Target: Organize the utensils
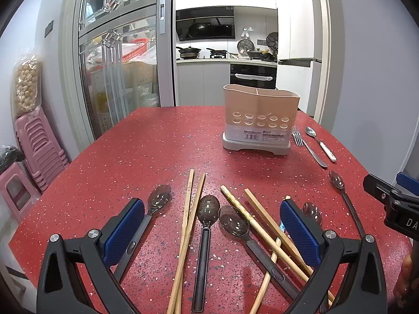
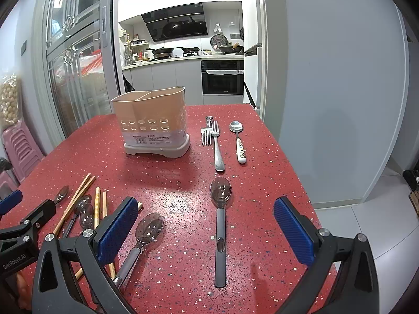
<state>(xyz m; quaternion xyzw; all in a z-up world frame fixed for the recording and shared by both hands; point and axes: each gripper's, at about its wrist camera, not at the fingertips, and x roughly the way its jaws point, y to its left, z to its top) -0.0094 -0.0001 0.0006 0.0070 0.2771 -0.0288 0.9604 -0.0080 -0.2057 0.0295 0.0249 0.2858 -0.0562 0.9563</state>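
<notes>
Both grippers, left gripper point(image 1: 212, 231) and right gripper point(image 2: 205, 226), are hovering spread and empty; right is facing the near clear spoon point(image 2: 220, 225), light, stiff, slippery, so pinch its dark handle.

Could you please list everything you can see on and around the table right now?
Utensil holder: one, beige on a grey base, far middle of the table, nothing visible sticking out.
Clear spoons with dark handles: five, near half of the table.
Chopsticks: about five, wooden, among the spoons on the left.
Forks: two, metal, right of the holder.
White-handled spoon: one, metal bowl, right of the forks.
Table: one, red speckled.
Stools: a stack, pink, left of the table.
Left gripper: black with blue pads, open, above the spoons.
Right gripper: same, open, either side of one spoon.
</notes>
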